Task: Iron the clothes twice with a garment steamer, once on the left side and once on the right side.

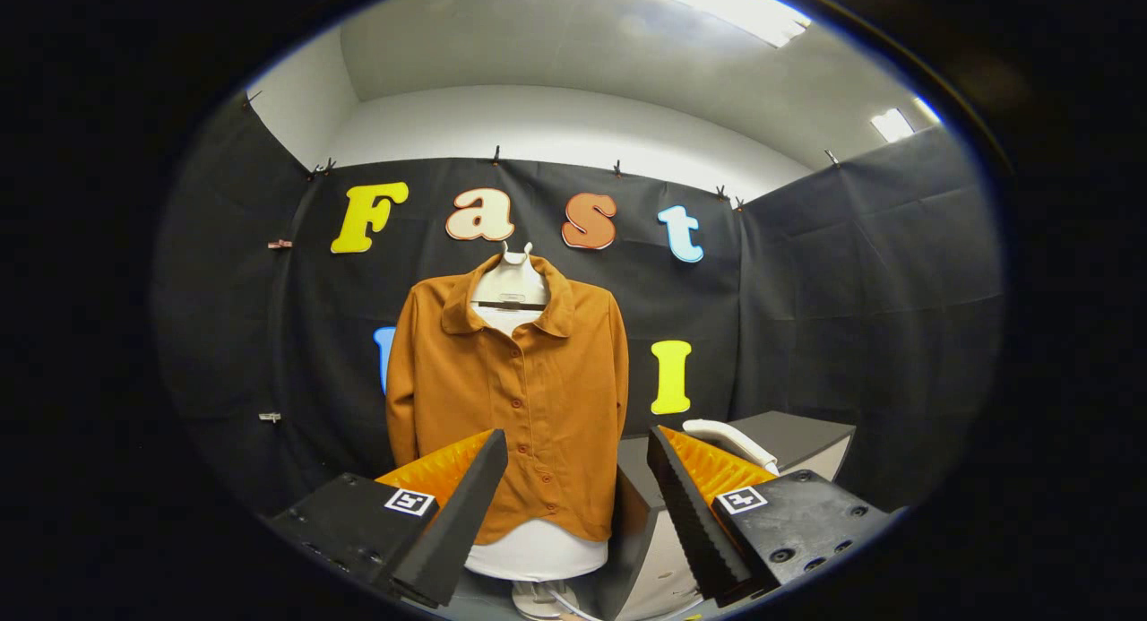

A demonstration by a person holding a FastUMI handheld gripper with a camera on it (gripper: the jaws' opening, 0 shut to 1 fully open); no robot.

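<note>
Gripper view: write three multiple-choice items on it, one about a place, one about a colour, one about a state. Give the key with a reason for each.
1. Where does the white steamer handle lie?
A. On the grey block beyond the right finger
B. Between the fingers
C. Hung on the shirt's collar

2. What colour is the shirt on the dress form?
A. Blue
B. Rust orange
C. White

3. How does the gripper stand?
A. Shut on the shirt
B. Shut on the steamer
C. Open, holding nothing

Key: 1 A, the white curve rests on the grey block past the right finger. 2 B, the buttoned cloth is rust orange. 3 C, the fingers are wide apart with the shirt seen beyond them through the gap.
</note>
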